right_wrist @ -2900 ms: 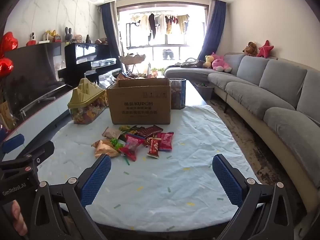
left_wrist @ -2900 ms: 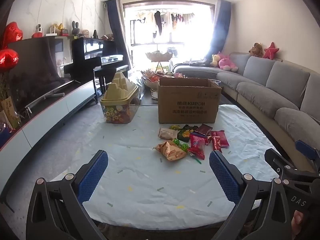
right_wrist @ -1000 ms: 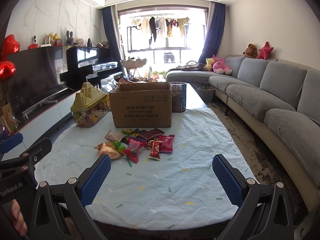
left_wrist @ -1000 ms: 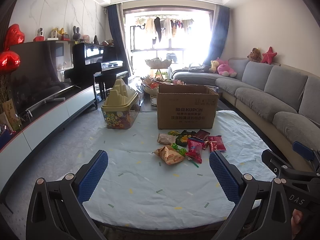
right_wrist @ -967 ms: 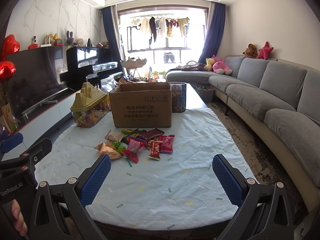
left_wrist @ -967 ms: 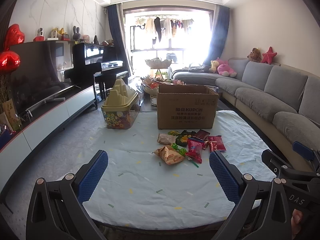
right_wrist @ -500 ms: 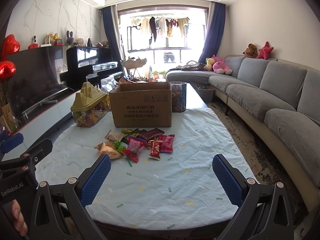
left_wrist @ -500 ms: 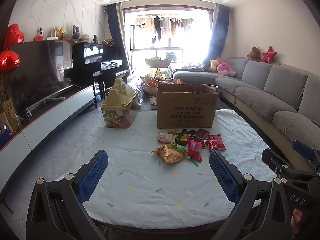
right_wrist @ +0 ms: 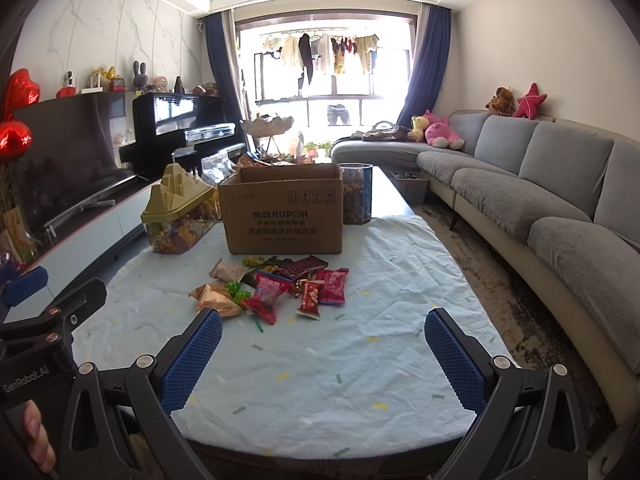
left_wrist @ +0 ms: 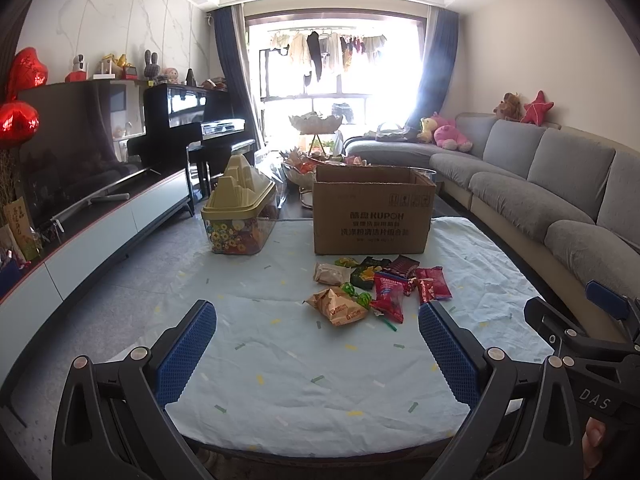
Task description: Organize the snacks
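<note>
While both tools hang over the near edge of the desk (left_wrist: 280,380), we see the left tool (left_wrist: 316,344) spread wide with nothing between its blue pads (left_wrist: 184,352), and the right tool (right_wrist: 324,354) likewise spread and empty. Snack packets (left_wrist: 380,288) lie in a loose heap on the pale blue cloth mid-desk, just in front of the open cardboard box (left_wrist: 372,216), well apart from either tool. In that heap we make out an orange-tan pouch (left_wrist: 338,306) nearest us, a red packet (left_wrist: 388,296) beside it, green wrapped candies (left_wrist: 356,294) between them, and a dark brown wrapper (right_wrist: 300,268) close to the box. Left of the box stands a clear container with a gold sculpted lid (left_wrist: 238,210), full of coloured sweets. From the right wrist view a tall clear jar (right_wrist: 357,194) sits just right of the box, touching or nearly so; we cannot tell which. Grey sofa (right_wrist: 540,184) runs along the right side, a piano (left_wrist: 184,128) stands at the left wall. A fingertip (right_wrist: 38,436) shows at the bottom left of the right wrist view, on the left tool's handle.
</note>
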{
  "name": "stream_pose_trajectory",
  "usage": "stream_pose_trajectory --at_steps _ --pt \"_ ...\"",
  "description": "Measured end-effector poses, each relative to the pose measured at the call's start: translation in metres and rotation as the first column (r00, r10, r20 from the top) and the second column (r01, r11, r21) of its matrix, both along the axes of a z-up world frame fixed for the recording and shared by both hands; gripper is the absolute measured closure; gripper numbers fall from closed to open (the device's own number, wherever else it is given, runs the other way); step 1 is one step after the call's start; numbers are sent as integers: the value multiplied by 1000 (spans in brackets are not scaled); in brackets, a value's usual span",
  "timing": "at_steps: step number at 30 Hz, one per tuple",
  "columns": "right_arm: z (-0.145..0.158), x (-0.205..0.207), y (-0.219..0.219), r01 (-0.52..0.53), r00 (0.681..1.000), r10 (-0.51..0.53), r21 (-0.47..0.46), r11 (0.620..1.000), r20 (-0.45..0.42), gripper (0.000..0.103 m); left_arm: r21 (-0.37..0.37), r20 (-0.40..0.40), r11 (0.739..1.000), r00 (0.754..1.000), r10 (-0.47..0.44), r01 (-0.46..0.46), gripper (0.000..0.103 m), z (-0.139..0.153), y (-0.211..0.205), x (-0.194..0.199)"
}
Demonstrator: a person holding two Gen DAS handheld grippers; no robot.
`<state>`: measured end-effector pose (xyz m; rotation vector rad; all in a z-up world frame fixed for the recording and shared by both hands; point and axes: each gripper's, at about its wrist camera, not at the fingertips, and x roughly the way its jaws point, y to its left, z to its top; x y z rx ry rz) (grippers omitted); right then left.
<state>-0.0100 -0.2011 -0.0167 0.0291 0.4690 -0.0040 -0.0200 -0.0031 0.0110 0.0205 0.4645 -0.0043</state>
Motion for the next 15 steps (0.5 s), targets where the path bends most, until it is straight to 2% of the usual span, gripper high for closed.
stream_pose_trajectory --at_steps 8,15 --pt "-4 3 1 -7 1000 7 -6 1000 -13 0 -10 -26 1000 1000 -1 1 0 -9 3 8" --pt "-19 23 4 -22 998 20 -21 1000 -59 1 -24 -91 1000 996 -19 16 0 -24 5 31"
